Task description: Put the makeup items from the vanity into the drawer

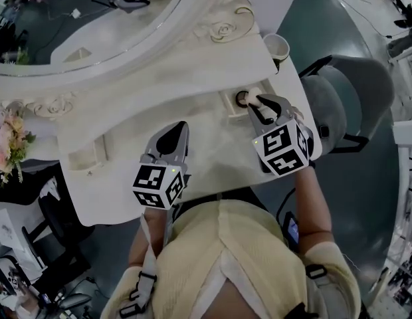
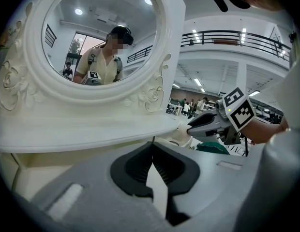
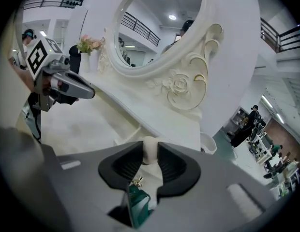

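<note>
Nearest, my left gripper (image 2: pixel 152 164) stood closed, its pads meeting at the tips with nothing between them, idle over the vanity top (image 1: pixel 212 161). My right gripper (image 3: pixel 150 154) stood partly open and clamped on a small cream makeup item (image 3: pixel 149 146), which filled the gap between its pads. Just below those fingers lay a green shape with a gilt knob (image 3: pixel 137 196); I could not tell what it was. Just ahead of the right fingertips sat what looked like a small open drawer (image 1: pixel 230 106), with a dark round thing (image 1: pixel 242 98) in it that I could not identify. To do the step well, I judged, the item should be brought squarely over the drawer's opening, lowered within its walls and only then released, with the left gripper kept aside. The item's lower end was hidden by the jaws, and the right gripper masked the drawer's depth. Farthest beyond the fingers rose the mirror (image 3: pixel 159 18).
</note>
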{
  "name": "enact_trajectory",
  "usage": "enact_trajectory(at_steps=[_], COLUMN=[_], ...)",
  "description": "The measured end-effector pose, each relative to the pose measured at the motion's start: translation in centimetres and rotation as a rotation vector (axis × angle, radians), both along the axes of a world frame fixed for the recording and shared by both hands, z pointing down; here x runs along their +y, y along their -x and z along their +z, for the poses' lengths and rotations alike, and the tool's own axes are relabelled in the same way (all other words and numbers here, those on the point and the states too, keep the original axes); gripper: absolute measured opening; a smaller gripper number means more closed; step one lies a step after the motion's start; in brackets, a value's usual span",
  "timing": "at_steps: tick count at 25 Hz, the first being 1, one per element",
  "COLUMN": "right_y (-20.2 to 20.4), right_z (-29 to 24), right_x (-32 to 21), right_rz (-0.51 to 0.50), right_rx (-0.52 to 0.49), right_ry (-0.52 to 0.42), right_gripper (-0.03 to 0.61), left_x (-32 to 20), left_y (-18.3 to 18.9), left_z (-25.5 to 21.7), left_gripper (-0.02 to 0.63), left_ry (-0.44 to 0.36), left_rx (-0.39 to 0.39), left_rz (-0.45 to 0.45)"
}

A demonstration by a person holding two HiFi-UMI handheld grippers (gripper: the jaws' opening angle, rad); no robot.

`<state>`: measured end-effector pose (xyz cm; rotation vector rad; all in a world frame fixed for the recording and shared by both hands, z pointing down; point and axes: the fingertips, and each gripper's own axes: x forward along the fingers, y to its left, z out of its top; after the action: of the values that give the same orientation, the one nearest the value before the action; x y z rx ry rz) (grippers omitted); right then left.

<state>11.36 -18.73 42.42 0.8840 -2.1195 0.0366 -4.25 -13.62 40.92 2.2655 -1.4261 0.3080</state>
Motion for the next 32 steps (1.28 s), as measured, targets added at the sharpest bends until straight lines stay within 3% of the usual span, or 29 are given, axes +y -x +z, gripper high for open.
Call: enact_trajectory(at_steps=[8,13,25,32], right_y=[-1.7,-2.3,-2.7,-2.0], right_z=[1.0,0.6,-0.9,-2.5], right_x=[-1.7,-2.6,-2.8,-2.3], right_rz=[0.051,0.091,0.069,0.065], right_rx=[-0.023,-0.069,-0.170,-0.221], right_ry=[0.023,-0.018,-0.003,0.000], right_gripper=[0.115,0.157,0.156,0.149], left_x=[-1.9,-2.7,-3.9,-3.4], left_y=[-3.6,-4.8,-5.5,-3.7], left_z=[-0.2,-0.1,-0.5,-1.5], left_gripper=[0.000,0.000,0.000,0.000], left_ry=[-0.007,0.004,0.013,0.003], left_rx=[0.007,0.022,0.034,0.020], left_rz=[0.054,0.058,0.037,-0.005])
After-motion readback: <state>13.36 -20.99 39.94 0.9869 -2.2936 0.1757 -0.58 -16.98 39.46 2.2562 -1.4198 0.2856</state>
